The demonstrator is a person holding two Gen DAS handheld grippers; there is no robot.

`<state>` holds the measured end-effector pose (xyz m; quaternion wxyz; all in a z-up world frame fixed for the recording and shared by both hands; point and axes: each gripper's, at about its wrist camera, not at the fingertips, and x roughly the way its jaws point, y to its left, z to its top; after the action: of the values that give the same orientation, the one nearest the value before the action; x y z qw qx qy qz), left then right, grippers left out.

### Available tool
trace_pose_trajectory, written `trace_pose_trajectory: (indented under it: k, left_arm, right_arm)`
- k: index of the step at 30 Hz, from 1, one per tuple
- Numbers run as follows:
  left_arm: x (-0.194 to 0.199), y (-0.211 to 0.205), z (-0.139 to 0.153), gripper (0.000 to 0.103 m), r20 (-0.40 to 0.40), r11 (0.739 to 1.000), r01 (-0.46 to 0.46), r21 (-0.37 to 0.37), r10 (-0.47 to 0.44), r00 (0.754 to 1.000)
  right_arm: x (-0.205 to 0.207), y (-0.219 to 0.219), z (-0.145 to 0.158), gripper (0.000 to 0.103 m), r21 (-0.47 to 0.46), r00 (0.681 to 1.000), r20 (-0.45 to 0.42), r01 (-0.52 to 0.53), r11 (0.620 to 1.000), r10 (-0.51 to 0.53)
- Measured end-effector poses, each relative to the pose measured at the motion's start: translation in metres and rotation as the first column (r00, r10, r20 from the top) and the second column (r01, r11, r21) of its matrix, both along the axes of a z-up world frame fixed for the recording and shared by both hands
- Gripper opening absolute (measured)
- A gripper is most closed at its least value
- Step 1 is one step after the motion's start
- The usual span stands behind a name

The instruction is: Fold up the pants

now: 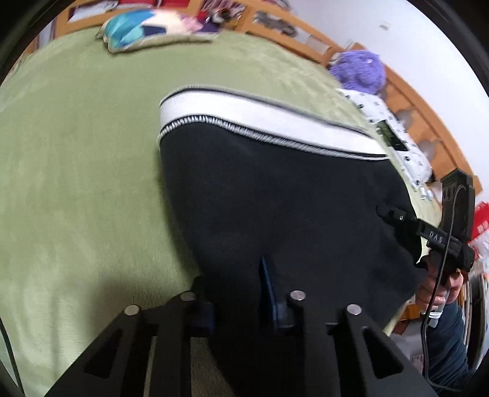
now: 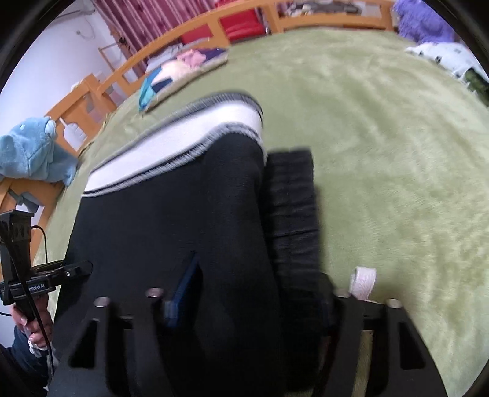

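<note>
Both the left gripper (image 1: pixel 233 284) and right gripper (image 2: pixel 259 293) are clamping the black pants (image 1: pixel 275 195) lying near the green bed's (image 1: pixel 76 183) front edge.

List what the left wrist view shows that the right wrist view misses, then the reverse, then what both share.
Left wrist only: the right gripper seen from the side, over the pants' right edge, and the hand holding it.

Right wrist only: a blue plush toy on the wooden rail, a white drawstring end on the blanket, and the left gripper from the side.

Both: the black pants with a white waistband, the green blanket, the patchwork pillow and a purple plush.
</note>
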<state>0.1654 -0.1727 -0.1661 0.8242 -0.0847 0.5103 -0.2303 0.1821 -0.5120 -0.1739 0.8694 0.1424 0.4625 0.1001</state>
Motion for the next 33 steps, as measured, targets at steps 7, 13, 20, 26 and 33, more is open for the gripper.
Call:
trace_pose_trajectory:
  k: [7, 13, 20, 26, 33]
  left_arm:
    - [-0.013, 0.031, 0.037, 0.019, 0.064, 1.0, 0.004, -0.026, -0.002, 0.998]
    - [-0.017, 0.121, 0.061, 0.019, 0.1, 0.997, -0.076, -0.008, 0.076, 0.992]
    - [-0.016, 0.224, 0.062, 0.019, 0.125, 0.979, -0.189, 0.077, 0.179, 0.976]
    - [-0.006, 0.299, 0.037, 0.019, 0.074, 0.961, -0.273, 0.047, 0.269, 0.96]
    - [-0.003, 0.283, 0.007, 0.039, 0.057, 0.957, -0.269, 0.111, 0.264, 0.963]
  right_arm:
    - [-0.029, 0.045, 0.052, 0.029, -0.004, 0.994, 0.102, 0.039, 0.999, -0.038]
    - [-0.03, 0.113, 0.06, 0.028, 0.063, 0.996, 0.093, -0.009, 0.998, 0.004]
    - [-0.01, 0.227, 0.045, 0.028, 0.144, 0.993, 0.086, -0.098, 0.985, 0.087]
    - [0.013, 0.309, 0.043, 0.028, 0.099, 0.981, 0.094, -0.178, 0.979, 0.168]
    - [0.021, 0.307, 0.014, 0.051, -0.088, 0.99, -0.014, -0.141, 0.986, 0.14]
